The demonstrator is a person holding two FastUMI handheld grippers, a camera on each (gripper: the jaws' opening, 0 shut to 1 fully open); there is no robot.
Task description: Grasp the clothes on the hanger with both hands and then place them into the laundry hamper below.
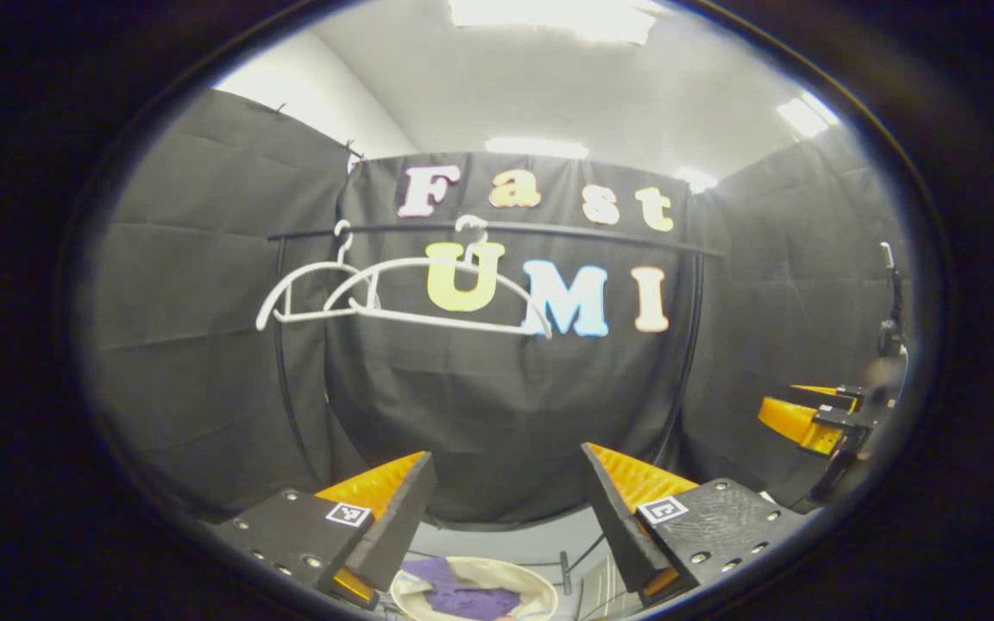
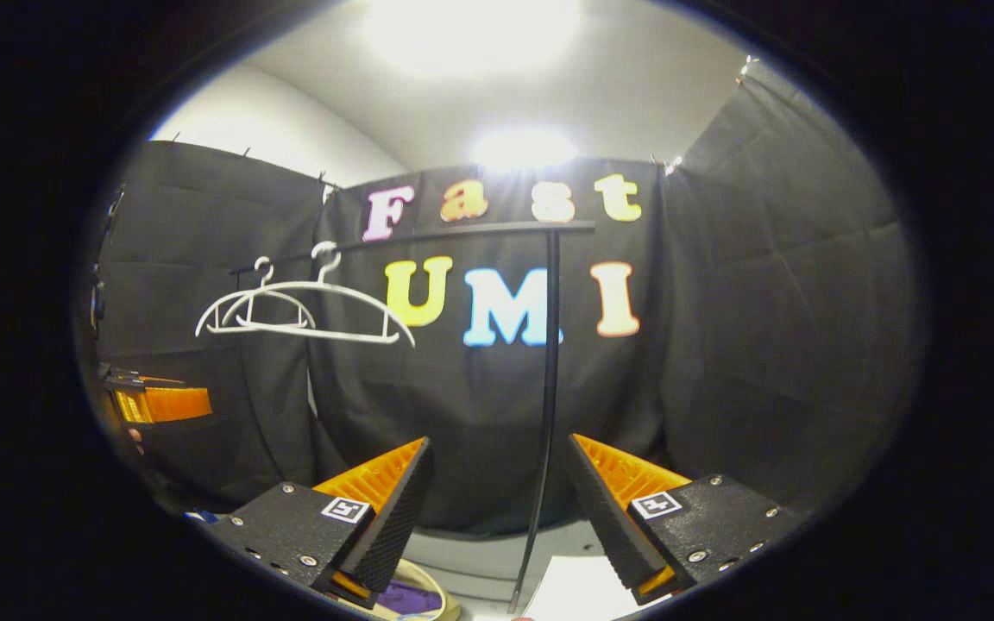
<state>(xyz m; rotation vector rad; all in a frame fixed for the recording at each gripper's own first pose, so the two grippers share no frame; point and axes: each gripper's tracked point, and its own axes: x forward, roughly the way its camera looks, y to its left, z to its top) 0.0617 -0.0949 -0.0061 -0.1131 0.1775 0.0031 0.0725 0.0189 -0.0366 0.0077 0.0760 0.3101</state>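
In the left gripper view the left gripper (image 1: 506, 509) sits at the bottom centre, its fingers spread wide and holding nothing; between them, at the bottom edge, the purple clothes (image 1: 462, 595) lie inside the cream laundry hamper (image 1: 540, 586); 2 bare white hangers (image 1: 393, 297) hang from the black rail (image 1: 549, 228) at upper left; the right gripper (image 1: 816, 418) shows at the right edge, orange fingers sideways. In the right gripper view the right gripper (image 2: 501, 509) sits at bottom centre, fingers released and empty; the hamper's rim (image 2: 437, 595) with purple cloth (image 2: 406, 597) peeks below; the left gripper (image 2: 156, 403) shows at the left edge.
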